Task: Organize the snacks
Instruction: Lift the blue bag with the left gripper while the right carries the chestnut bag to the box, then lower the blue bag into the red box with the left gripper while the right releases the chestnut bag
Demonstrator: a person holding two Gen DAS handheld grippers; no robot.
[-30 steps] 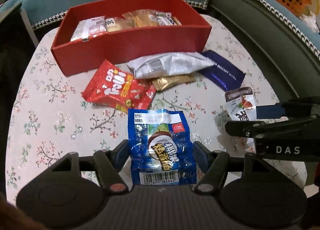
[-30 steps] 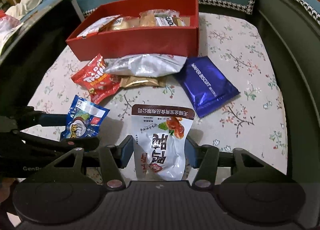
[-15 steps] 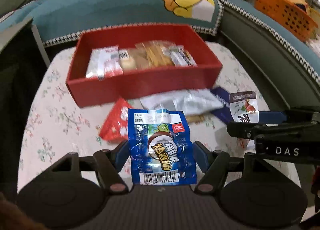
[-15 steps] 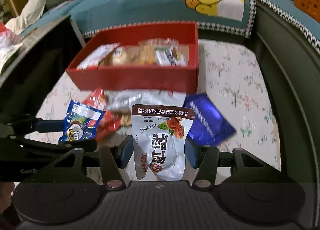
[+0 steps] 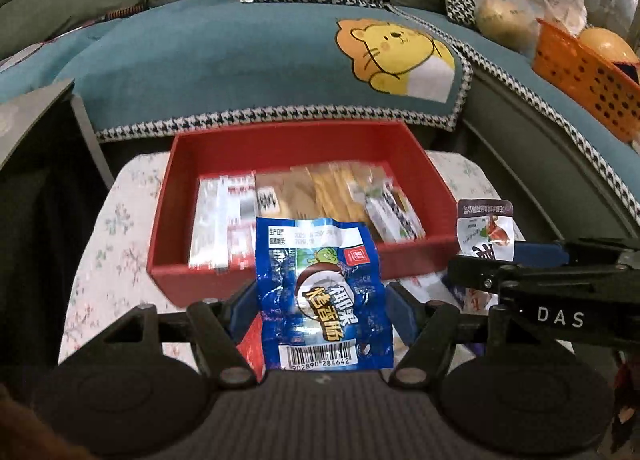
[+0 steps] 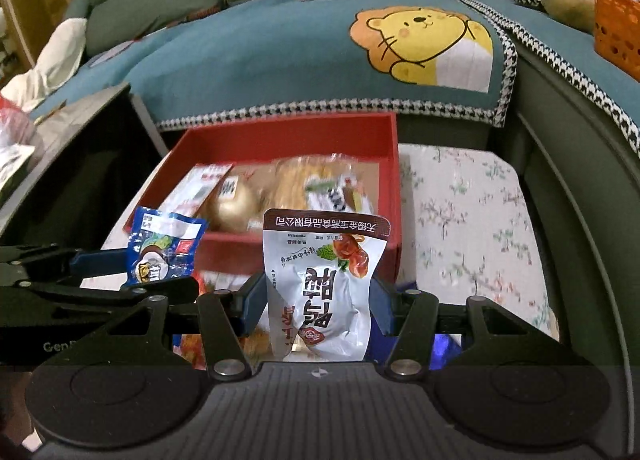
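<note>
Blue snack packet (image 5: 322, 296) sits clamped between the left hand-held gripper (image 5: 320, 306) pads.

Readable print on two packets and two gripper bodies

The crinkled blue foil snack packet (image 5: 322, 292) bears a barcode reading 902890 284642; the white plastic pouch (image 6: 322, 280) carries upside-down Chinese lettering; "DAS" marks the black right gripper body (image 5: 560, 316), "Gen" the black left gripper body (image 6: 56, 347).
</note>
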